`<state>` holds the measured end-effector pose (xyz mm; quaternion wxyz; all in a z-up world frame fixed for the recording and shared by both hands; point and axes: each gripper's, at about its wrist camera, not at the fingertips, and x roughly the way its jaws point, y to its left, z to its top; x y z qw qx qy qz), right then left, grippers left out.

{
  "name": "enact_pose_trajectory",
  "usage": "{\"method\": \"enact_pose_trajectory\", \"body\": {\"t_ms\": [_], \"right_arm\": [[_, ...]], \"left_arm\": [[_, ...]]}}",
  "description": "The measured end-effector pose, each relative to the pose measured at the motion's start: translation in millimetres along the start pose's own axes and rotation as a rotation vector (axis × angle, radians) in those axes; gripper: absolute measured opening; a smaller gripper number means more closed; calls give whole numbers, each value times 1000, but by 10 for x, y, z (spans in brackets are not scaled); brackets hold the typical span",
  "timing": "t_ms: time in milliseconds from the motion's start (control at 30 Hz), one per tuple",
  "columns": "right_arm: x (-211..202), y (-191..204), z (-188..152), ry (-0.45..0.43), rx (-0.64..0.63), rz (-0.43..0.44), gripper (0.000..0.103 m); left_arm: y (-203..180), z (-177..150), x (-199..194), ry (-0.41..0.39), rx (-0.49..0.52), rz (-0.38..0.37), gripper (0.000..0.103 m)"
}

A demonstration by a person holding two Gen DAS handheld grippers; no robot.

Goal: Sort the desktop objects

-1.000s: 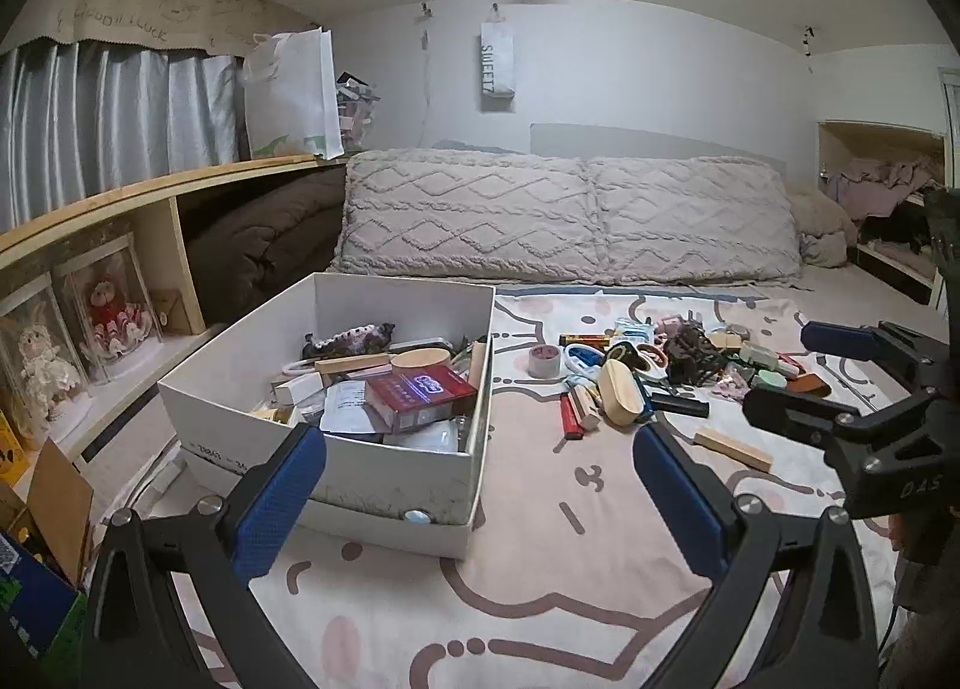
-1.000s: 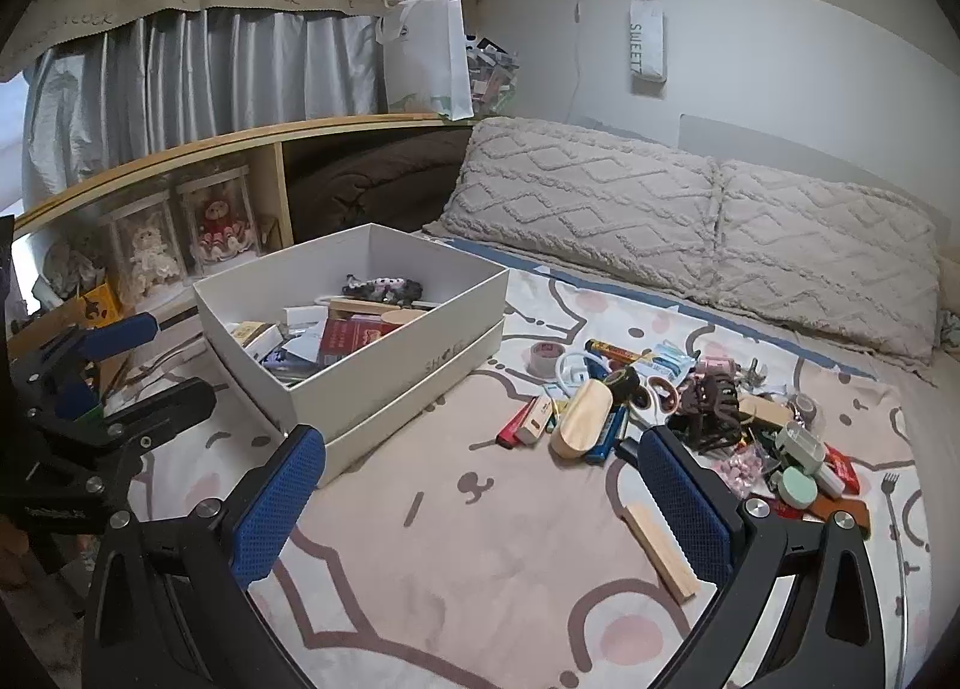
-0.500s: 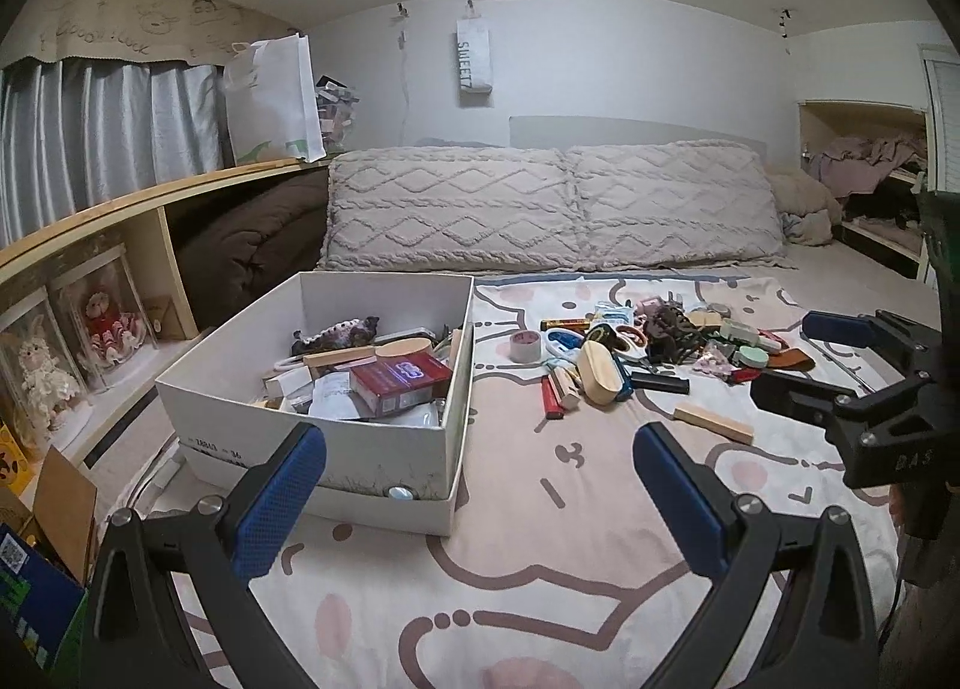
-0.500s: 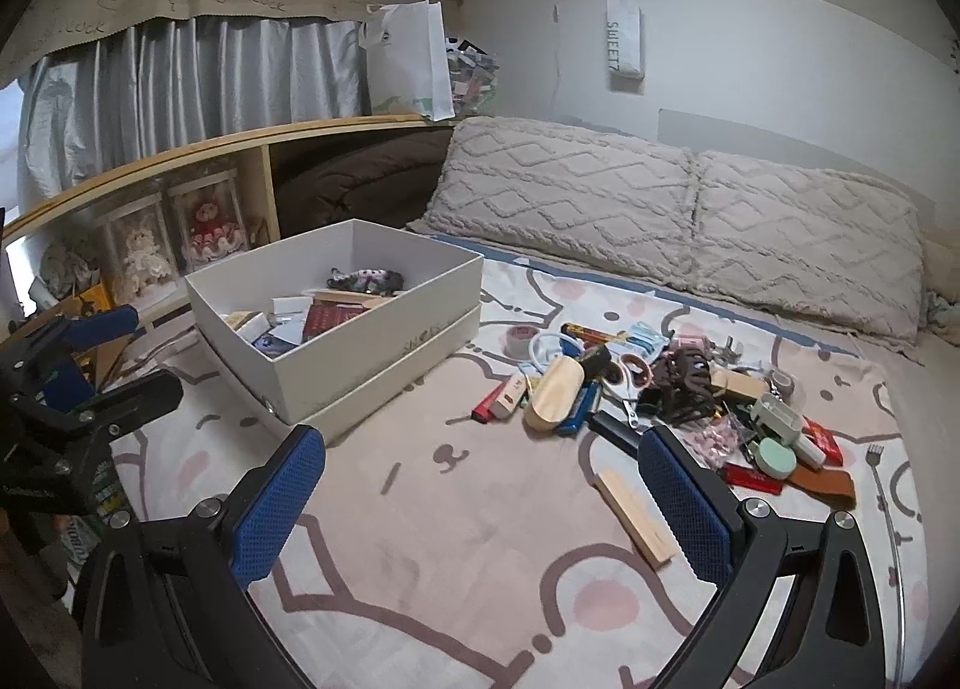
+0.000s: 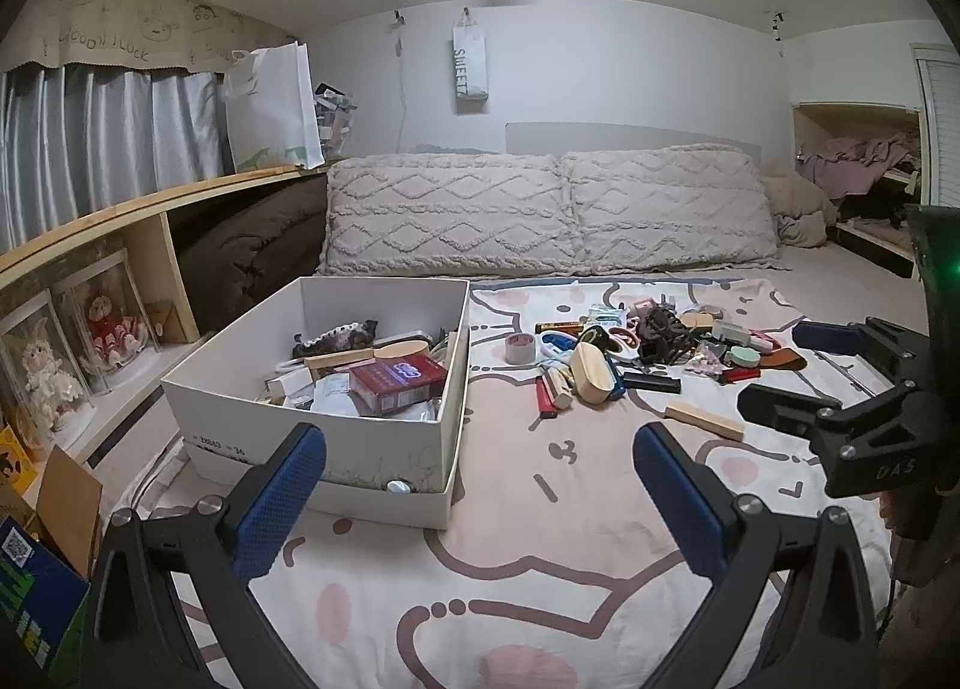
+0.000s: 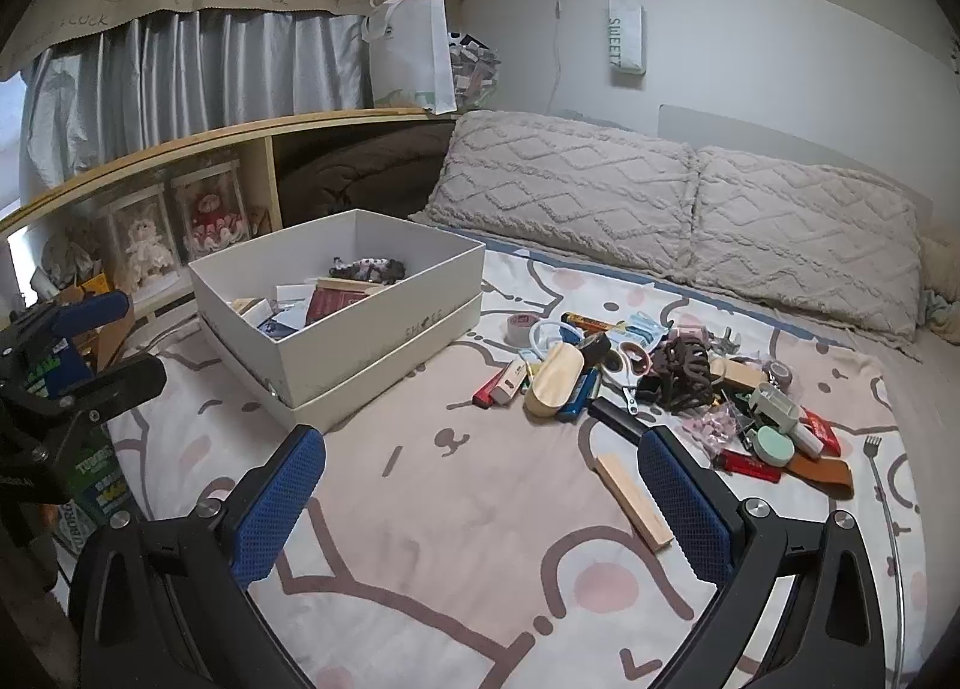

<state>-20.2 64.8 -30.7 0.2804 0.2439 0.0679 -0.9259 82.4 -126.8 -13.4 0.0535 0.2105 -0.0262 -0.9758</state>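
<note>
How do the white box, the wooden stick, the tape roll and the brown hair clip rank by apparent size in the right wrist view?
1. White box
2. Wooden stick, though nearness to the camera may inflate it
3. Hair clip
4. Tape roll

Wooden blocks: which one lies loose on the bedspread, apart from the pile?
The long flat wooden block nearest the right tool, lying alone on the bedspread. The other block sits inside the white box.

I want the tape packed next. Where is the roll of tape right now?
In both views the roll of tape lies on the bedspread, between the white box and the pile's near edge.
</note>
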Motion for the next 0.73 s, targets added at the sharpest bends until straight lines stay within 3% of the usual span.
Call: {"method": "enact_pose_trajectory", "body": {"t_ms": [733], "right_arm": [[-58,8,-33,-8,15,4,103]], "left_arm": [[-56,-20,19,11,-16,1,103]]}}
